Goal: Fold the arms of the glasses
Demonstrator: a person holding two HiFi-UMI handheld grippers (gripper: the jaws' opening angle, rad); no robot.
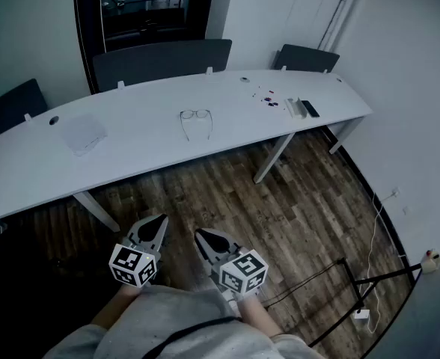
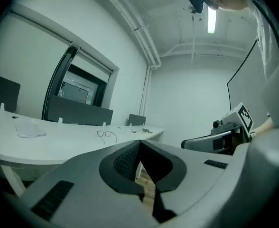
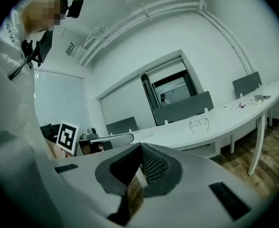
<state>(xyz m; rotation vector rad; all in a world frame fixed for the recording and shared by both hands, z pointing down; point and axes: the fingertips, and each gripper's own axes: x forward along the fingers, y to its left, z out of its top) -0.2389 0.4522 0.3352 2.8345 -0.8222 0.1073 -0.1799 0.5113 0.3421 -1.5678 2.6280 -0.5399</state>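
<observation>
The left claw [image 1: 162,218] is clenched, its 2 grey jaws shut tip to tip with nothing between them. The right claw [image 1: 198,232], just beside it on its right, is clenched the same way and also holds nothing. Both point nearly level, tilted slightly down. Each carries a white cube with black square markers [image 1: 134,265] at its rear, where the person's grey sleeves [image 1: 176,326] begin.

Below both claws lies a dark wooden plank floor [image 1: 280,200]. Ahead of them, and well apart from them, stands a long curved white table [image 1: 153,129]. On it, straight ahead of the gap between the 2 claws, lie the thin-framed clear-lens glasses [image 1: 196,118]. They are upright on the tabletop, with both arms unfolded and pointing back toward the claws. In the left gripper view the glasses [image 2: 106,135] show just left of and above the jaw tips. In the right gripper view they [image 3: 199,123] show up and to the right of the tips.

Further left of the left claw's line, a flat white cloth-like sheet [image 1: 84,134] rests on the table. Far ahead and right of the right claw, near the table's end, a dark flat phone [image 1: 310,109] lies beside a small white box [image 1: 295,108]. Beyond the table stand dark grey chair backs [image 1: 160,60].
</observation>
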